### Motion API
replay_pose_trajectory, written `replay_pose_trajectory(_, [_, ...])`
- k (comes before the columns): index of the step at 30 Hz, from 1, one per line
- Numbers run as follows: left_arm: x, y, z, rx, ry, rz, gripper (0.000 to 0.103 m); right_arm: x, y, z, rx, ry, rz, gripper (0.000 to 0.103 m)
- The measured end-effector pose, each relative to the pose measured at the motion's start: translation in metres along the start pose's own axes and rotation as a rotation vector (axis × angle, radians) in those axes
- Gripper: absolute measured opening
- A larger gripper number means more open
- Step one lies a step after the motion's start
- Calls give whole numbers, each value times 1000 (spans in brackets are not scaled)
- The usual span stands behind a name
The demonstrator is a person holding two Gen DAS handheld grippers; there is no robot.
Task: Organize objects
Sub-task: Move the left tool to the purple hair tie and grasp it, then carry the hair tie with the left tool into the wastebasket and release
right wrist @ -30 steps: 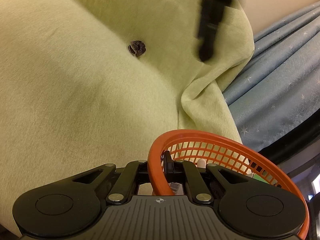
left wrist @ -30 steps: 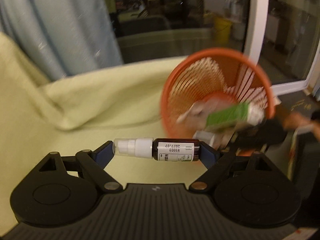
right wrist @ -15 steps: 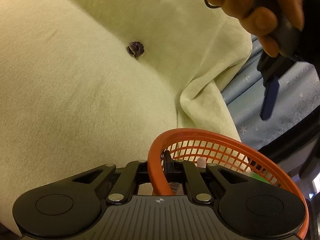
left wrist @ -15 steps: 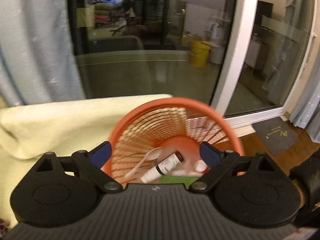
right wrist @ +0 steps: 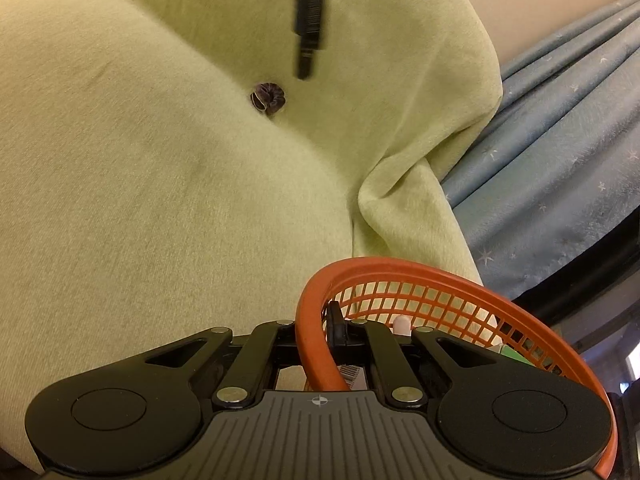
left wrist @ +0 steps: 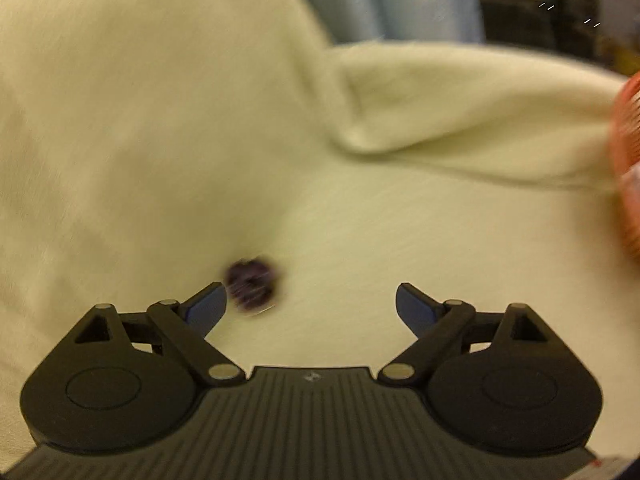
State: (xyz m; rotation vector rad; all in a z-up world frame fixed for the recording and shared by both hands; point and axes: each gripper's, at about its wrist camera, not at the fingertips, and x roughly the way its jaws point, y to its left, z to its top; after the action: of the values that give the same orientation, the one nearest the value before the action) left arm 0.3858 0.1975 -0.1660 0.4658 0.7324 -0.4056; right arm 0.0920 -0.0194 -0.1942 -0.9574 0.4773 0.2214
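A small dark purple hair scrunchie (left wrist: 252,285) lies on the pale yellow-green blanket (left wrist: 160,140); it also shows in the right wrist view (right wrist: 268,97). My left gripper (left wrist: 310,304) is open and empty, with its left fingertip (left wrist: 206,304) just beside the scrunchie. It shows blurred from above in the right wrist view (right wrist: 308,36). My right gripper (right wrist: 320,332) is shut on the rim of the orange mesh basket (right wrist: 420,292), which holds several items, mostly hidden. The basket's edge shows at the far right of the left wrist view (left wrist: 628,160).
A fold of the blanket (right wrist: 404,200) rises beside the basket. A blue-grey star-patterned curtain (right wrist: 552,140) hangs to the right, with dark window glass behind it.
My left gripper let the brown spray bottle fall into the basket, then swung away open to the scrunchie on the blanket. My right gripper has kept hold of the basket rim.
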Motion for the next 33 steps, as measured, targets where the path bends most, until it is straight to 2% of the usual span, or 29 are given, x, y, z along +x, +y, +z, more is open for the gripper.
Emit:
replay_pose_trajectory(4, [32, 17, -10, -26, 7, 52, 80, 3, -2, 2, 7, 6, -2, 2])
replay_pose_trajectory(8, [66, 23, -18, -62, 11, 77, 64, 1, -1, 1, 1, 7, 2, 2])
replay_pose_trajectory(15, [116, 31, -23, -154, 3, 152, 43, 4, -2, 4, 8, 14, 0, 2])
replay_pose_trajectory(18, [127, 33, -23, -174, 19, 169, 31, 5, -2, 3, 2, 13, 2, 2])
replay_pose_trajectory(19, [128, 34, -24, -179, 24, 169, 24, 5, -2, 3, 2, 12, 3, 2])
replay_pose_trajectory(23, [119, 34, -23, -183, 24, 156, 13, 5, -3, 2, 7, 10, 1, 2])
replay_pose_trajectory(29, [77, 26, -26, -178, 21, 72, 12, 5, -3, 2, 2, 6, 4, 2])
replay_pose_trajectory(33, [34, 8, -18, -149, -3, -19, 12, 4, -4, 0, -10, 1, 12, 2])
